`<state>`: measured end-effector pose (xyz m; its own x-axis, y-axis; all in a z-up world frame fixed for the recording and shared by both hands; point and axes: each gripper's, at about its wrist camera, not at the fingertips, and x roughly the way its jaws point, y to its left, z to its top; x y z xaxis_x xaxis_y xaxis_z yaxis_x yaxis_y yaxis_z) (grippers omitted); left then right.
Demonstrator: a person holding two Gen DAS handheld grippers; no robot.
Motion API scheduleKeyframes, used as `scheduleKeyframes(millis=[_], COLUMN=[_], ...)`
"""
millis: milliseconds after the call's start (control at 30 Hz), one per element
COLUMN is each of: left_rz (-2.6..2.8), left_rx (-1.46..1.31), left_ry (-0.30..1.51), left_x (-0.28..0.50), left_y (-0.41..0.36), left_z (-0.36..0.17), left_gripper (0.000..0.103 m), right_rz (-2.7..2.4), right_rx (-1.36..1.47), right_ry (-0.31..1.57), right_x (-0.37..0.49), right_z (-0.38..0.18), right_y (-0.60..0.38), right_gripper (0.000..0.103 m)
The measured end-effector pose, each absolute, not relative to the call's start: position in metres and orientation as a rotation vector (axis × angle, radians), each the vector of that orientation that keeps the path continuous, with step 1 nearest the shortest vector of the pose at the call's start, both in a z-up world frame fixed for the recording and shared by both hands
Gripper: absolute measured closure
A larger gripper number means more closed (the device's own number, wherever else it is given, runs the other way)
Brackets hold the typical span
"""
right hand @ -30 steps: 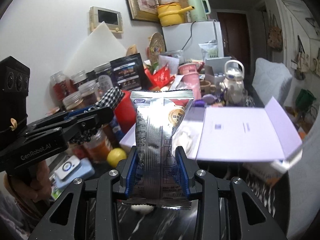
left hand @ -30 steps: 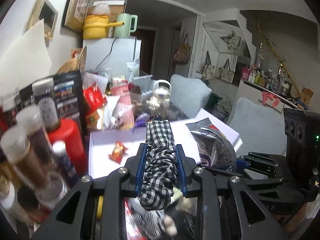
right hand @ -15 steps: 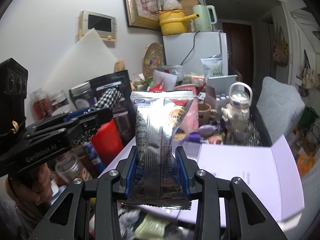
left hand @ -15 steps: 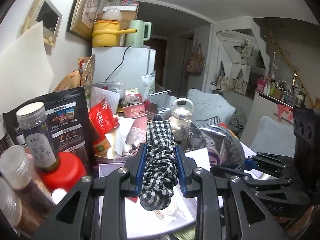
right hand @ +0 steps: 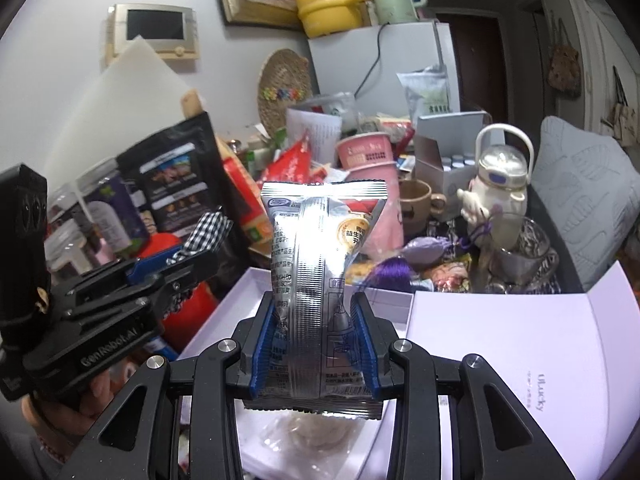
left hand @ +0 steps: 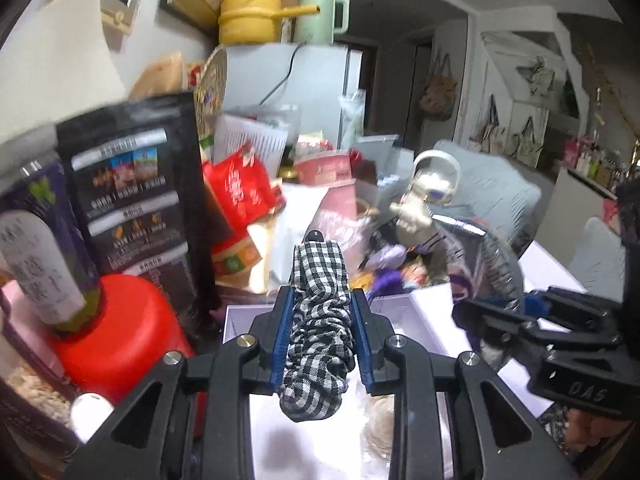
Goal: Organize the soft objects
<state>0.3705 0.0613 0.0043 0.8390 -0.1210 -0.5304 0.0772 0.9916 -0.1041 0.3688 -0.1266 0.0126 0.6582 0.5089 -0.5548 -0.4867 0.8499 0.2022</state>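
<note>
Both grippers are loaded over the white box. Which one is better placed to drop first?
Probably left. The left gripper holds the checked cloth over the white box, while the right gripper's silver packet sits nearer its lid-side edge.

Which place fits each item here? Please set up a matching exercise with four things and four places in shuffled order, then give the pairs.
Things:
1. black-and-white checked fabric scrunchie
2. silver foil snack packet
3. yellow enamel pot
4. open white cardboard box

Places:
A. on top of the white fridge
B. clamped in the right tool
C. below both tools
D. clamped in the left tool

Pairs: 1-D, 2-B, 3-A, 4-C
</note>
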Motion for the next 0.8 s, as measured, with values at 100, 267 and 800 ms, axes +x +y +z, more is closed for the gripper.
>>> scheduleKeyframes(millis=[100, 267, 800], left_rz=[-0.110, -0.108, -0.017], left_rx=[-0.091, -0.099, -0.059], left_ry=[0.601, 0.667, 0.826], left_x=[0.381, 0.394, 0.417], left_y=[0.063, 0.065, 0.060], left_z=[-0.007, -0.025, -0.065], left_gripper=[0.075, 0.075, 0.075], right_rz=[0.556, 0.563, 0.510], right_rx=[0.031, 0.038, -0.023], right_ry=[0.668, 0.730, 0.852], right_x=[0.377, 0.390, 0.409], right_z=[0.004, -0.014, -0.054], right_y=[-0.125, -0.123, -0.109], right_gripper=[0.067, 0.067, 0.067])
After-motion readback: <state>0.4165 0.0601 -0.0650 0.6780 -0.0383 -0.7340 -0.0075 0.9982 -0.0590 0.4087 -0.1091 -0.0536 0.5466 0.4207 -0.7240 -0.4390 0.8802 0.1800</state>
